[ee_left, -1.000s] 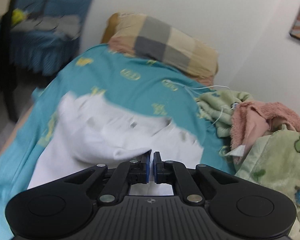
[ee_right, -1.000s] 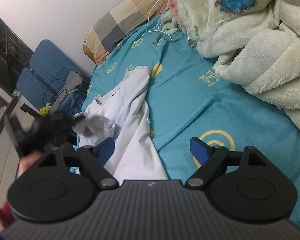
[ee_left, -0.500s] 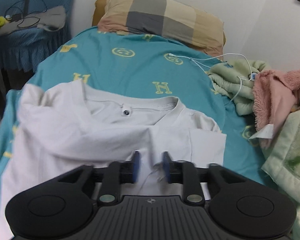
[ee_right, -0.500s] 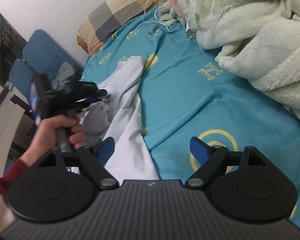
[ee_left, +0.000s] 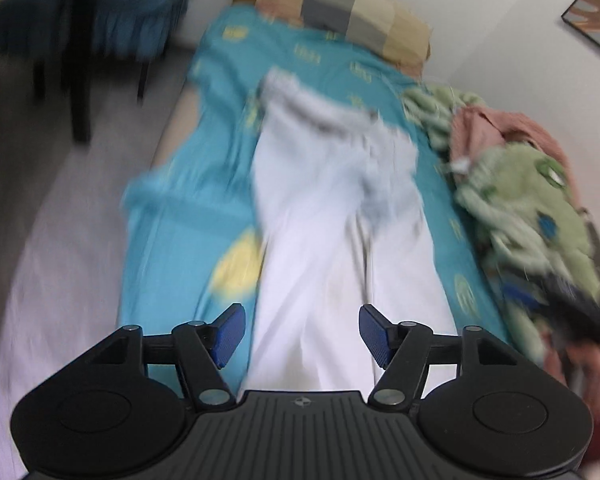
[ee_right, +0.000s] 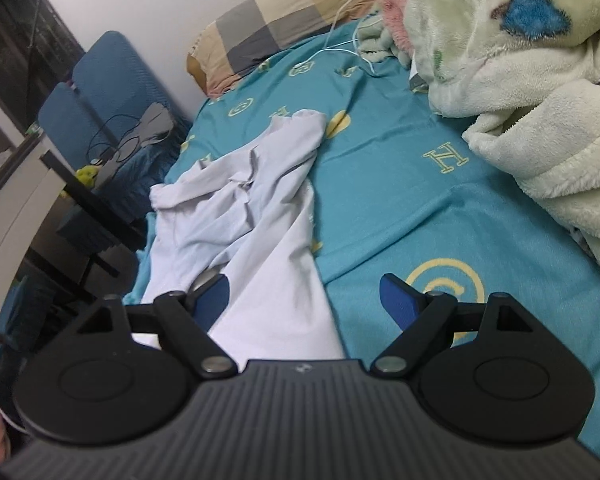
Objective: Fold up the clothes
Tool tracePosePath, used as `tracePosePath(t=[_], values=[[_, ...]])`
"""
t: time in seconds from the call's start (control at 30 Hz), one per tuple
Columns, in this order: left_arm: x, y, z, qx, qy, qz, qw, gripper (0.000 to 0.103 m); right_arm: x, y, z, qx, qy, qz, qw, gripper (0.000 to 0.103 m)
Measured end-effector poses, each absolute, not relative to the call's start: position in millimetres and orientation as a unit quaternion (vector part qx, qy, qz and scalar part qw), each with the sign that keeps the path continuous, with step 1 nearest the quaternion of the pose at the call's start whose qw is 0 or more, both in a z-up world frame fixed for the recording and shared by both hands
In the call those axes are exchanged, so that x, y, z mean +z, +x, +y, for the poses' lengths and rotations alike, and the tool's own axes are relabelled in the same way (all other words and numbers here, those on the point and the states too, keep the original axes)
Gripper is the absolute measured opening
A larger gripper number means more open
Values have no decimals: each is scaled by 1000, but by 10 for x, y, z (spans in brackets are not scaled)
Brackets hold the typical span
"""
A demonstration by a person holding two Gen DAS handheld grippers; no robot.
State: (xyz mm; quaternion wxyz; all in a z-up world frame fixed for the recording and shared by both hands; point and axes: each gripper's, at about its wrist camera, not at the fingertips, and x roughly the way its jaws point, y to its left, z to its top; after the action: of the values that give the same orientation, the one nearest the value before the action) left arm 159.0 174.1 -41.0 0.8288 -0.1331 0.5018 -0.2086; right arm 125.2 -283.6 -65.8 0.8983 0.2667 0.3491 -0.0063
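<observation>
While the left gripper (ee_left: 300, 334) jaws are opening with nothing pinched, the white shirt (ee_left: 332, 216) is lying on the teal sheet (ee_left: 172, 240), running toward 12 o'clock. Right gripper (ee_right: 306, 300) is hanging wide apart, empty, over the shirt's hem. Green blanket (ee_right: 532, 92) is sitting at 2 o'clock.

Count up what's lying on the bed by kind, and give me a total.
White shirt: 1
Checked pillow: 1
White cable: 1
Fleece blankets, green and pink: 2
Total: 5
</observation>
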Motion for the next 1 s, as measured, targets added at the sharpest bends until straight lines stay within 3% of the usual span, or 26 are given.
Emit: tracePosePath(t=[0.27, 0.63, 0.67, 0.73, 0.8, 1.0], values=[[-764, 1092, 2393, -226, -113, 545, 799, 63, -576, 1029, -2579, 23, 251, 363, 897, 84], [-1404, 1198, 2072, -324, -51, 620, 713, 57, -761, 1208, -2405, 22, 231, 399, 887, 84], [-1435, 1212, 2017, -331, -42, 626, 705, 54, -770, 1226, -2391, 24, 230, 401, 887, 84], [-1432, 1198, 1839, -344, 11, 629, 697, 34, -780, 1258, -2364, 28, 230, 402, 886, 84], [-1375, 1174, 1694, -340, 53, 637, 690, 8, -791, 1283, -2346, 32, 230, 404, 885, 84], [-777, 999, 1174, -303, 116, 619, 715, 5, -812, 1285, -2369, 48, 248, 403, 879, 84]])
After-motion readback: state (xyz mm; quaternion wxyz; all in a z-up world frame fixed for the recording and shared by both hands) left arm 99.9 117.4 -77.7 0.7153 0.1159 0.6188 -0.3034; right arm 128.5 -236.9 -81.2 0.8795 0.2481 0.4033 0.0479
